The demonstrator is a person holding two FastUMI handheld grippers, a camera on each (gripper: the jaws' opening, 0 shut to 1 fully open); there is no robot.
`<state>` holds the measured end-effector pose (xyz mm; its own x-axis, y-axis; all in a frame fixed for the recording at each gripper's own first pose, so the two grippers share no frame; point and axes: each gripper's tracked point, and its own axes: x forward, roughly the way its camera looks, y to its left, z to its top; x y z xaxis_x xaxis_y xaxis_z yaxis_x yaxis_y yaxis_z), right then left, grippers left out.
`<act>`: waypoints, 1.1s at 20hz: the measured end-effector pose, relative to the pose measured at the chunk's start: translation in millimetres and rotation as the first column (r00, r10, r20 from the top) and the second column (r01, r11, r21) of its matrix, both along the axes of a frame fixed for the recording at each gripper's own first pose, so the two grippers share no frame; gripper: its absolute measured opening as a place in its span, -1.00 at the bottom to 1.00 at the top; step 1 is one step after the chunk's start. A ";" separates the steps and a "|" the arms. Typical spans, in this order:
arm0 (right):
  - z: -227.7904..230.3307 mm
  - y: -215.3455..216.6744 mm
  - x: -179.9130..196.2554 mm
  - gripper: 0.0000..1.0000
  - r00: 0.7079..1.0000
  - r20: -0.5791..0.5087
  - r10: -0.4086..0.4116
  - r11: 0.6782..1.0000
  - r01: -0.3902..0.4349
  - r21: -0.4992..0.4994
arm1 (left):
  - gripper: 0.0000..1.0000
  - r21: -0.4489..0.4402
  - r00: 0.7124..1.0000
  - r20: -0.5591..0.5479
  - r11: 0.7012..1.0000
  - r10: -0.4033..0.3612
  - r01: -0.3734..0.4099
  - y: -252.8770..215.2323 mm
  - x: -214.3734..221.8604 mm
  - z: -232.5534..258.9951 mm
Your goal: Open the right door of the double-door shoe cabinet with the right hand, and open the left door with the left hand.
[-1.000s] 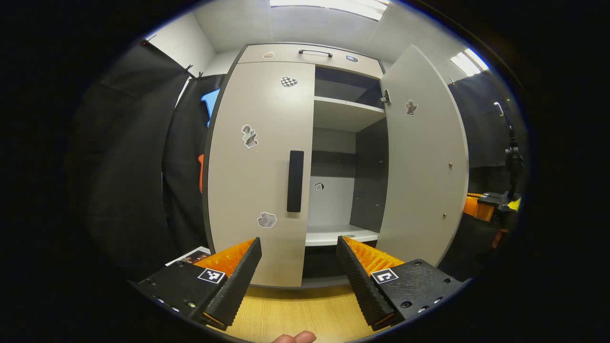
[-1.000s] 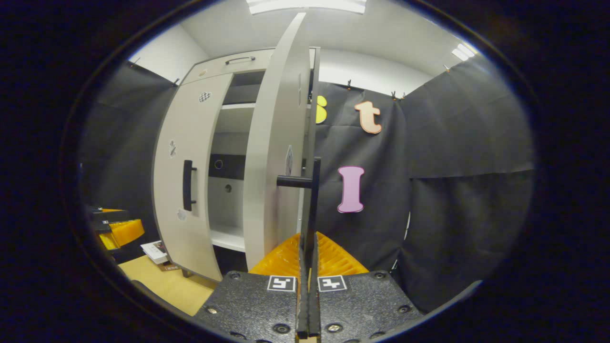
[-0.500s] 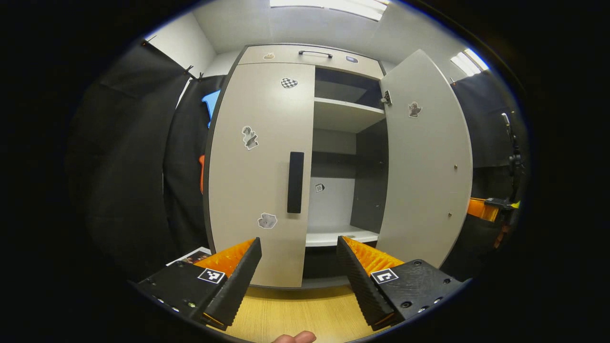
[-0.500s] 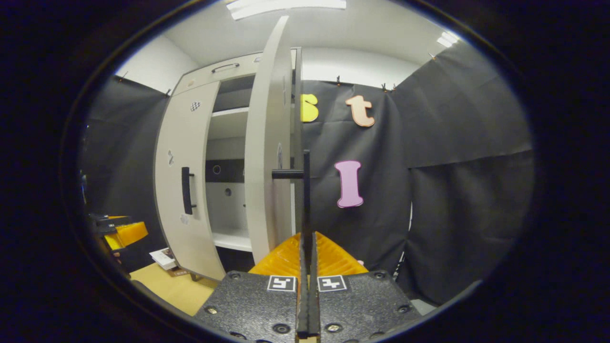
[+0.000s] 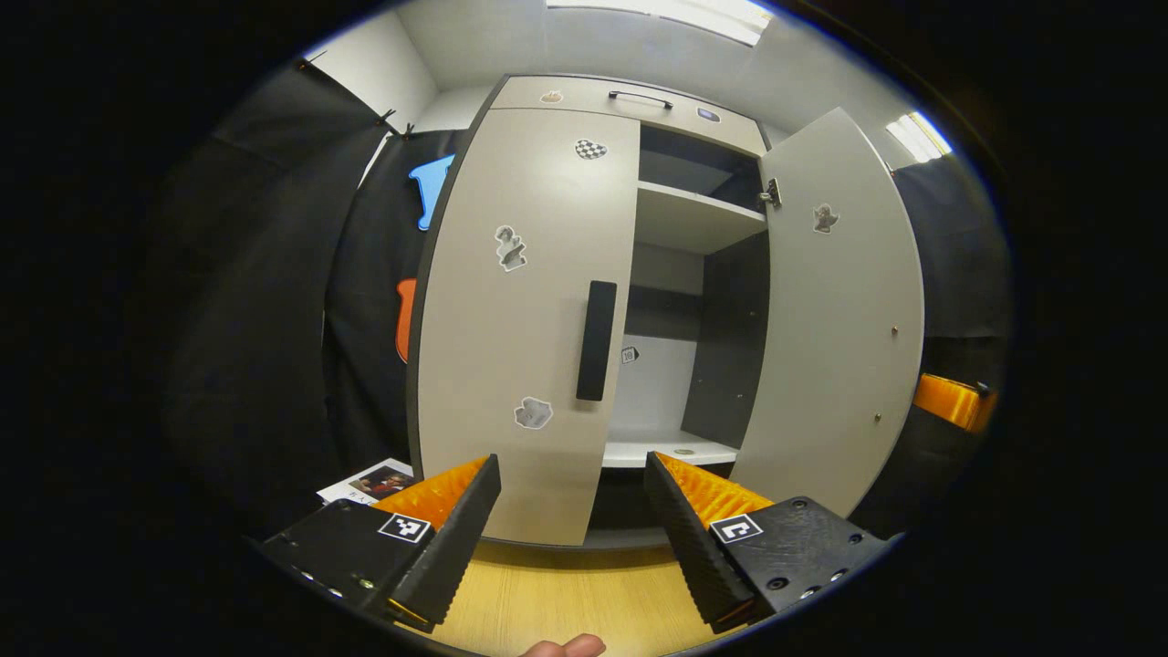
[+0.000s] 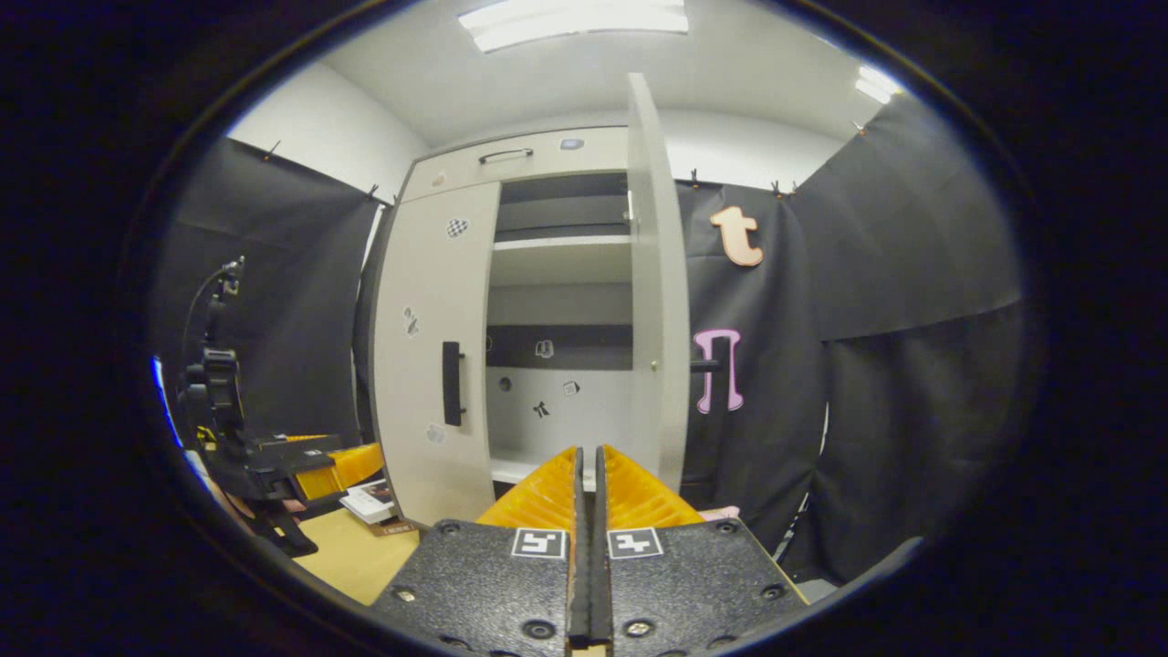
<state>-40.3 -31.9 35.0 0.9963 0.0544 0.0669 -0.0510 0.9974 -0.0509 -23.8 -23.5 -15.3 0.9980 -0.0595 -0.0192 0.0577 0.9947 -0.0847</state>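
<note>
- At the bottom of the left gripper view, the left gripper (image 5: 573, 511) has its jaws spread wide with nothing between them; a fingertip (image 5: 564, 647) of the person shows at the very bottom edge.
- At the bottom centre of the right gripper view, the right gripper (image 6: 589, 474) has its jaws pressed together with only a thin slit between them, holding nothing.
- Past the left gripper lies a strip of wooden floor (image 5: 557, 598), with a booklet (image 5: 372, 481) at lower left beside the shoe cabinet (image 5: 639, 100).
- The cabinet fills the middle of the left gripper view. Its left door (image 5: 520, 310) is closed flat; the right door (image 5: 839, 310) stands swung out at centre right, baring the shelves (image 5: 698, 224).
- The left door's handle (image 5: 595, 340) is a dark upright bar near the door's inner edge, just right of centre.
- My judgement: the door is a stiff, light panel on hinges, likely to swing easily. The bar looks rigid and smooth, so clamp it around its middle and pull in an arc, not straight back.
</note>
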 end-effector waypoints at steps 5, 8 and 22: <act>-17.1 10.2 27.2 -0.92 0.999 -0.009 -0.047 0.999 0.047 -0.012 | 0.90 0.055 0.999 0.021 0.998 0.028 -0.029 18.7 -6.4 0.2; -25.2 19.7 35.6 -0.93 0.999 -0.031 -0.034 0.999 0.035 0.027 | 0.90 0.067 0.999 0.031 0.997 0.035 -0.037 26.4 -7.2 3.2; -39.8 34.5 28.6 0.67 0.997 -0.067 0.022 1.000 -0.021 0.022 | 0.89 0.103 0.994 0.104 0.994 -0.043 0.033 -18.6 85.5 50.6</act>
